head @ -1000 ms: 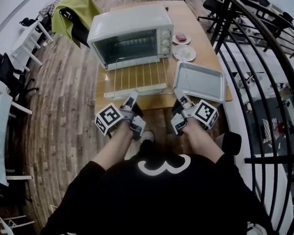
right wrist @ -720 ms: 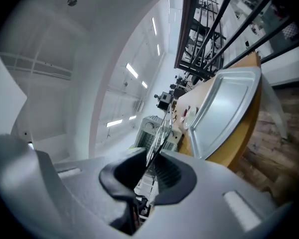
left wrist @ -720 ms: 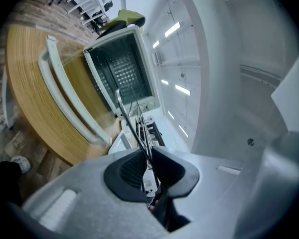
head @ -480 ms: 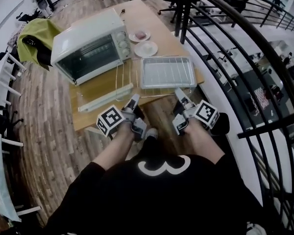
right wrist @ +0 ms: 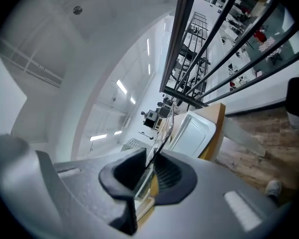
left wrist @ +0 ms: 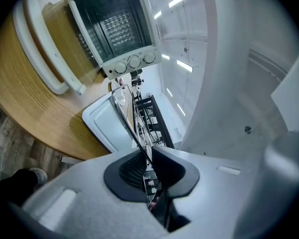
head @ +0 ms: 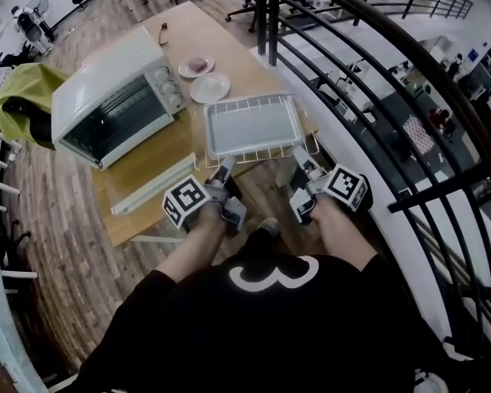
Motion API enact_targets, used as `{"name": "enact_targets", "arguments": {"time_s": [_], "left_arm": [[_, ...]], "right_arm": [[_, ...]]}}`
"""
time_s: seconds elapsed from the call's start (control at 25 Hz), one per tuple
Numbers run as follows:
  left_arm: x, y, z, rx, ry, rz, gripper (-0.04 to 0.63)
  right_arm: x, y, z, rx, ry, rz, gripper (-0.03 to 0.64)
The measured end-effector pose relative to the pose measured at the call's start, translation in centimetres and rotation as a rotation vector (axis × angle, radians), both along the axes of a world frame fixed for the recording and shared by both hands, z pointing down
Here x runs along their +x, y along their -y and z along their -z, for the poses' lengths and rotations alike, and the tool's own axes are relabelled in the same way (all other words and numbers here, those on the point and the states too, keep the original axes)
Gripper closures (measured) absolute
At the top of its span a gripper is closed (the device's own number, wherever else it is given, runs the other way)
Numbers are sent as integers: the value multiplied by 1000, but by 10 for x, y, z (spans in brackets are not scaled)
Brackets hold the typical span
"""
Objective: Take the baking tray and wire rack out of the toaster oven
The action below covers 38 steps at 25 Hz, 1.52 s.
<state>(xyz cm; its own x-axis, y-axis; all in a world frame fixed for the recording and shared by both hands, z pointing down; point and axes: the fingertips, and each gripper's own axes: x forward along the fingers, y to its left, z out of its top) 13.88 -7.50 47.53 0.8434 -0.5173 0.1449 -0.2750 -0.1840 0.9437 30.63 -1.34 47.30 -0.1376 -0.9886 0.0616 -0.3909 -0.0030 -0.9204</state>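
The wire rack [head: 200, 136] hangs level over the grey baking tray [head: 252, 125], which lies on the wooden table [head: 143, 215] to the right of the toaster oven [head: 106, 97]. My left gripper [head: 225, 169] is shut on the rack's near edge at its left, and my right gripper [head: 299, 164] is shut on it at the right. In the left gripper view the thin wire of the rack [left wrist: 127, 116] runs into the closed left gripper [left wrist: 150, 158], with the tray [left wrist: 107, 126] beneath. In the right gripper view the rack [right wrist: 164, 133] is pinched in the right gripper [right wrist: 152, 166], above the tray [right wrist: 192, 133].
The oven's glass door [head: 151, 185] lies open flat towards me. Two small plates [head: 210, 87] stand behind the tray, beside the oven's knobs. A black railing [head: 352, 80] runs close along the table's right side. A chair with a green cloth [head: 20, 97] stands at the left.
Both grippers have carried the wire rack from in front of the open oven door to the right. It now hangs over the baking tray.
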Motion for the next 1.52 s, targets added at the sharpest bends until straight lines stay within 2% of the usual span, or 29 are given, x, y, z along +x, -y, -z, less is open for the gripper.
{"name": "enact_targets", "arguments": {"time_s": [0.4, 0.72, 0.84, 1.0, 1.12, 1.52], "left_arm": [[19, 42, -47, -93, 49, -16, 554], [25, 59, -81, -139, 66, -32, 554], [27, 60, -95, -183, 82, -39, 554], [25, 54, -118, -281, 113, -36, 554], [23, 46, -130, -327, 125, -34, 548], [39, 64, -139, -405, 109, -34, 539]], "right_arm": [[19, 42, -48, -98, 30, 0, 568], [26, 61, -82, -135, 49, 6, 568], [28, 63, -96, -165, 63, 16, 571], [26, 60, -122, -276, 84, 56, 569], [24, 59, -133, -317, 96, 76, 568], [40, 80, -141, -337, 126, 68, 565]]}}
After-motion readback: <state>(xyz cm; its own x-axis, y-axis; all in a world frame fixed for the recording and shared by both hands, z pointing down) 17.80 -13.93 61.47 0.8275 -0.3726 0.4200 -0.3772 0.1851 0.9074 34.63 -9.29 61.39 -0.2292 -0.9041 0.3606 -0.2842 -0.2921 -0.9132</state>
